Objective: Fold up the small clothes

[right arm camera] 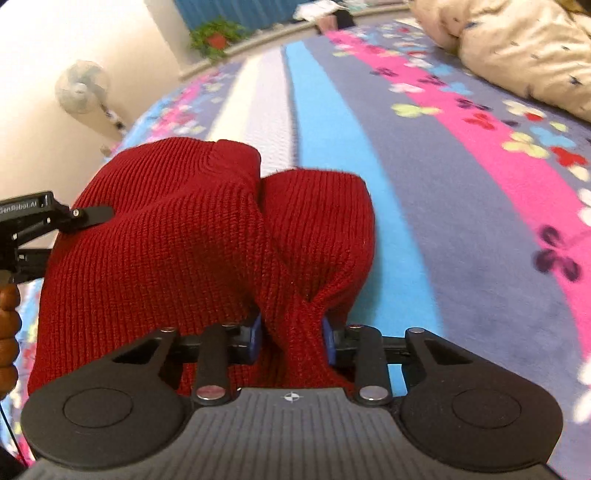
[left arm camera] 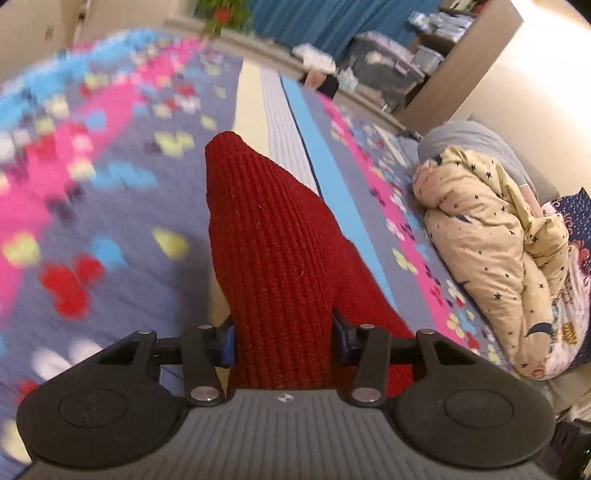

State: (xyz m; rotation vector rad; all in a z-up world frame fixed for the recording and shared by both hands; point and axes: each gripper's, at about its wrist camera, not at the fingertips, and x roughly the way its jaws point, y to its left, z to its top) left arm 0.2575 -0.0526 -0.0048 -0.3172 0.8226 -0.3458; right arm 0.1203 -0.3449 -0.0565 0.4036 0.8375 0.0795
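Note:
A dark red ribbed knit garment (left arm camera: 266, 229) is lifted off a bedspread (left arm camera: 110, 206) printed with flowers and pink, blue and grey stripes. My left gripper (left arm camera: 284, 341) is shut on one part of it, and the knit fills the gap between the blue pads. In the right wrist view the garment (right arm camera: 177, 240) hangs in two bulging lobes. My right gripper (right arm camera: 291, 338) is shut on a twisted bunch of it. The left gripper's finger (right arm camera: 92, 216) shows at the garment's left edge, with a person's hand (right arm camera: 7, 317) below it.
A rolled cream quilt with dark stars (left arm camera: 491, 240) lies on the right side of the bed, with a grey pillow (left arm camera: 476, 136) behind it. Beyond the bed are a standing fan (right arm camera: 83, 86), a potted plant (right arm camera: 216, 35) and storage boxes (left arm camera: 388, 66).

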